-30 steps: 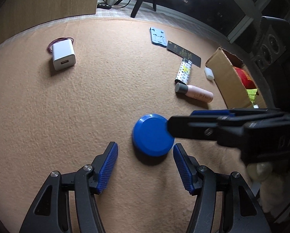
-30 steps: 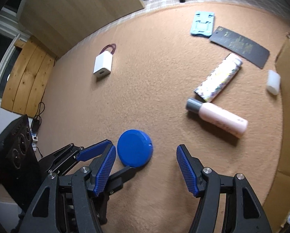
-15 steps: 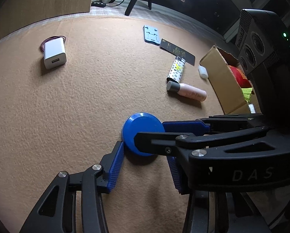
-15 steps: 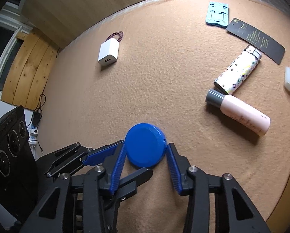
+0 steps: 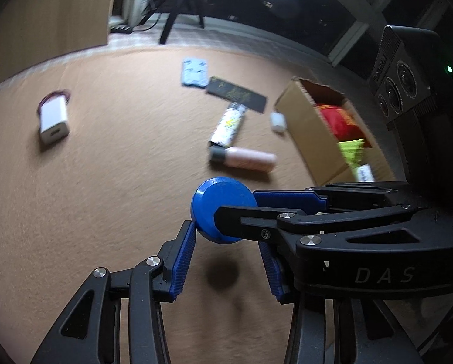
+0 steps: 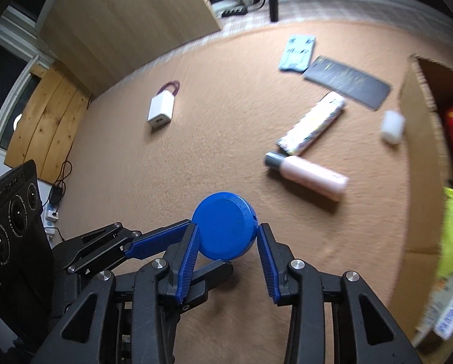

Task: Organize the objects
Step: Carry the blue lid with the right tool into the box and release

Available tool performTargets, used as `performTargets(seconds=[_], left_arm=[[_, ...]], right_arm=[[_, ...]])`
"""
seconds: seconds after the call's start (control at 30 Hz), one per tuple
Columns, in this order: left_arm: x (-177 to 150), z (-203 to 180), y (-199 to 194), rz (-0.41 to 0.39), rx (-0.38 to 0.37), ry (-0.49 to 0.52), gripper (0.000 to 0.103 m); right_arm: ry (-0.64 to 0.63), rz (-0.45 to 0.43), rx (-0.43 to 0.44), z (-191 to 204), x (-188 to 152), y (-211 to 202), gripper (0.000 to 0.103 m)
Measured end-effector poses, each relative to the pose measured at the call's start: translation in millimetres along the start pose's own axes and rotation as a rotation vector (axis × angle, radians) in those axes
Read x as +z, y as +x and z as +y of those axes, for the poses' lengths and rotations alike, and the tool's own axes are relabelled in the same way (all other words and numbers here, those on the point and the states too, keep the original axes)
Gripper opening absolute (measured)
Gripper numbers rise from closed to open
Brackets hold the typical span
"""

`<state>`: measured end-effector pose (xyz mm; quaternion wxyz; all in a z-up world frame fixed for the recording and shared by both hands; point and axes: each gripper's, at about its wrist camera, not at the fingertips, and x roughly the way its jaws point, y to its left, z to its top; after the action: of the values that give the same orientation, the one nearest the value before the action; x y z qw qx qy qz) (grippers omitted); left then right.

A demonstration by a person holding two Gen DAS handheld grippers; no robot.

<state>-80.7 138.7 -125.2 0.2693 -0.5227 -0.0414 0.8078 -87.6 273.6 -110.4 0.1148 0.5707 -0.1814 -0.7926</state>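
A round blue tin (image 5: 219,209) hangs above the tan carpet with its shadow below it. Both grippers are shut on it: my left gripper (image 5: 226,236) holds its sides, and my right gripper (image 6: 228,239) grips it crosswise, seen in the right wrist view (image 6: 225,229). Still on the carpet lie a pink bottle (image 6: 310,174), a patterned tube (image 6: 313,124), a black card (image 6: 348,82), a light blue holder (image 6: 298,51), a small white block (image 6: 392,123) and a white charger (image 6: 161,110).
An open cardboard box (image 5: 311,127) with red and yellow items stands at the right. A wooden panel (image 6: 129,27) leans at the back left. A black speaker (image 5: 405,75) is at the far right.
Both grippers closed around the blue tin and lifted it off the carpet. The views tilted up, showing more of the box and room.
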Motion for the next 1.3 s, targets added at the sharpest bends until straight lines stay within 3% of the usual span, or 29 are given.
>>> performTargets(seconds=[0.33, 0.8, 1.07, 1.3], left_arm=[[16.4, -73.9, -11.5, -0.043, -0.072, 0.117, 0.045], [23.2, -170.7, 13.1, -0.004, -0.2, 0.269, 0.045], [23.7, -202.8, 25.5, 0.016, -0.224, 0.315, 0.045], [20.0, -203.9, 27.5, 0.031, -0.214, 0.304, 0.047]], right_arm=[[0.067, -0.116, -0.035, -39.8, -17.8, -68.5, 0.036], [0.227, -0.229, -0.107, -109.4, -65.0, -138.5, 0.036], [0.273, -0.26, -0.123, -130.4, -79.0, -156.0, 0.036], [0.296, -0.268, -0.118, -137.9, -80.0, -161.0, 0.037]])
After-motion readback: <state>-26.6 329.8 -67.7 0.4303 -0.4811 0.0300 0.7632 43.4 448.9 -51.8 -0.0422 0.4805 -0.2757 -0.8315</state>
